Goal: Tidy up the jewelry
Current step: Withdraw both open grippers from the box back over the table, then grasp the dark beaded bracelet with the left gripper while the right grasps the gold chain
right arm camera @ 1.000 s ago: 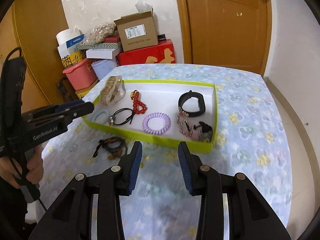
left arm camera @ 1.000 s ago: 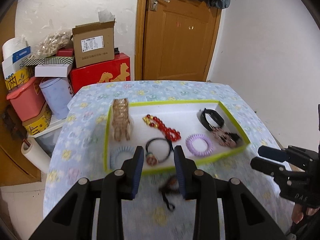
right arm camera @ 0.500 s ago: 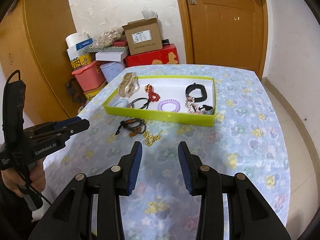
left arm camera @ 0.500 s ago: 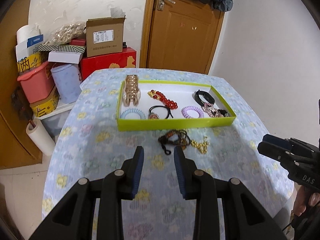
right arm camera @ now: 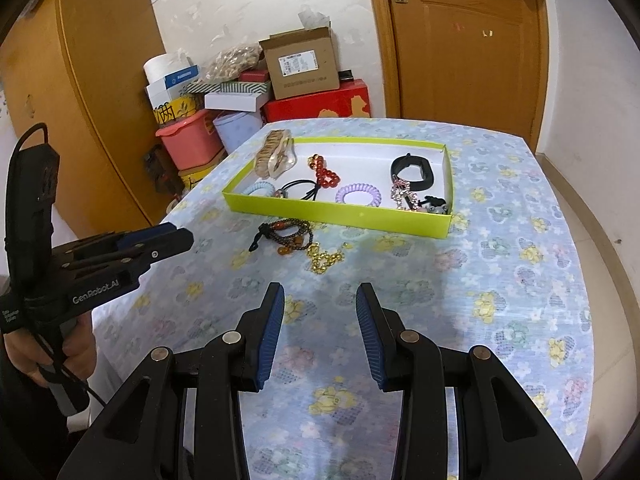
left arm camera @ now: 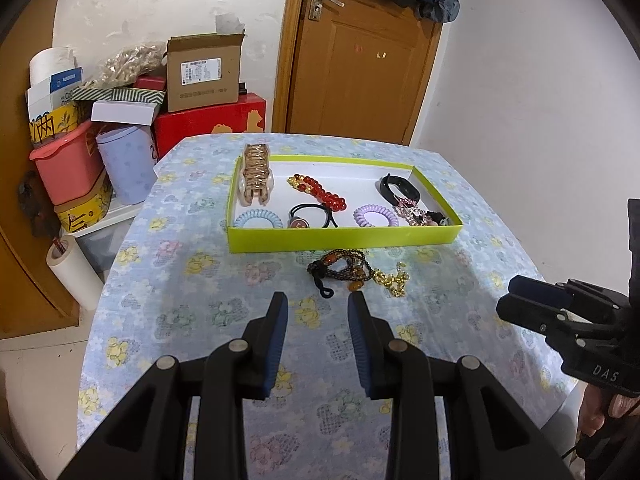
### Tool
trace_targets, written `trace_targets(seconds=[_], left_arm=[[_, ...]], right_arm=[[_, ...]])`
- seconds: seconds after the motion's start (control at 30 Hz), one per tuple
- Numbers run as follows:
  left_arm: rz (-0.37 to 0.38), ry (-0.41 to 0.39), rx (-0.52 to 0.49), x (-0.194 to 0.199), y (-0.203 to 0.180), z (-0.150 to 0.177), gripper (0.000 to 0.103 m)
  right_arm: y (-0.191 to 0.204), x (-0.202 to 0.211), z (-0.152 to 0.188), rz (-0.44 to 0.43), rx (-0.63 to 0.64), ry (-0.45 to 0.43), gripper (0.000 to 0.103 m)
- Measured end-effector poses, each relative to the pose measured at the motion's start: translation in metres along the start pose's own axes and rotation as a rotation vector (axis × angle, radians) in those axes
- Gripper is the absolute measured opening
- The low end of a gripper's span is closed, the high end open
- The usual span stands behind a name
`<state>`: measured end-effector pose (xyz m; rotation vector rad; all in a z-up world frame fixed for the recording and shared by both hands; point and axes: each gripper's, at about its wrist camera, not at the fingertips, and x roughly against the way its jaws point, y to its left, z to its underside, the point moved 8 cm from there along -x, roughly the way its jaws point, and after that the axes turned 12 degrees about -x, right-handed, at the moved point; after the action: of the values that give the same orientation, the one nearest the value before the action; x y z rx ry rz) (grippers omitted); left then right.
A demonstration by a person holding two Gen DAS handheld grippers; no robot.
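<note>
Dark beaded bracelet (left arm camera: 340,266) beyond empty jaws

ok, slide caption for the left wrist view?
Open left hand-held gripper faces green tray; dark bead strand and gold chain lie outside.

A shallow lime-green tray (left arm camera: 344,236) with a white floor is sitting on the flowered tablecloth. Lying inside it are a gold hair claw (left arm camera: 255,172) leaning on the tray's far left corner, a red bead bracelet (left arm camera: 320,191), a pale blue spiral hair tie (left arm camera: 258,219), a black hair tie with a charm (left arm camera: 314,216), a lilac spiral hair tie (left arm camera: 375,216), a black band (left arm camera: 399,187) and a pink sparkly piece (left arm camera: 412,210). Just outside the tray's near wall, a dark beaded bracelet (left arm camera: 340,270) and a gold chain (left arm camera: 392,280) are lying touching each other.
</note>
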<state>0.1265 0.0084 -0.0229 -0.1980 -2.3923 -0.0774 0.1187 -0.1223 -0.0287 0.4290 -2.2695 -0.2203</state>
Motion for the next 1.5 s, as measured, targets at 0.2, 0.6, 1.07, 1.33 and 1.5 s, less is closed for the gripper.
trace_targets(seconds=[0.2, 0.6, 1.07, 1.33, 1.5], left_arm=[[0.006, 0.01, -0.005, -0.008, -0.001, -0.001, 0.032], [0.028, 0.04, -0.007, -0.044, 0.007, -0.006, 0.032], [0.052, 0.041, 0.025, -0.058, 0.022, -0.006, 0.032], [0.077, 0.043, 0.021, -0.068, 0.02, -0.009, 0.033], [0.114, 0.053, -0.002, -0.08, 0.009, -0.012, 0.039]], right_arm=[[0.003, -0.007, 0.0, -0.004, 0.013, 0.012, 0.038], [0.001, -0.054, -0.002, 0.001, 0.045, 0.078, 0.038], [0.0, -0.109, -0.009, 0.053, 0.091, 0.139, 0.038], [0.004, -0.111, -0.009, 0.093, 0.168, 0.118, 0.009], [-0.007, -0.106, -0.009, 0.098, 0.136, 0.111, 0.009]])
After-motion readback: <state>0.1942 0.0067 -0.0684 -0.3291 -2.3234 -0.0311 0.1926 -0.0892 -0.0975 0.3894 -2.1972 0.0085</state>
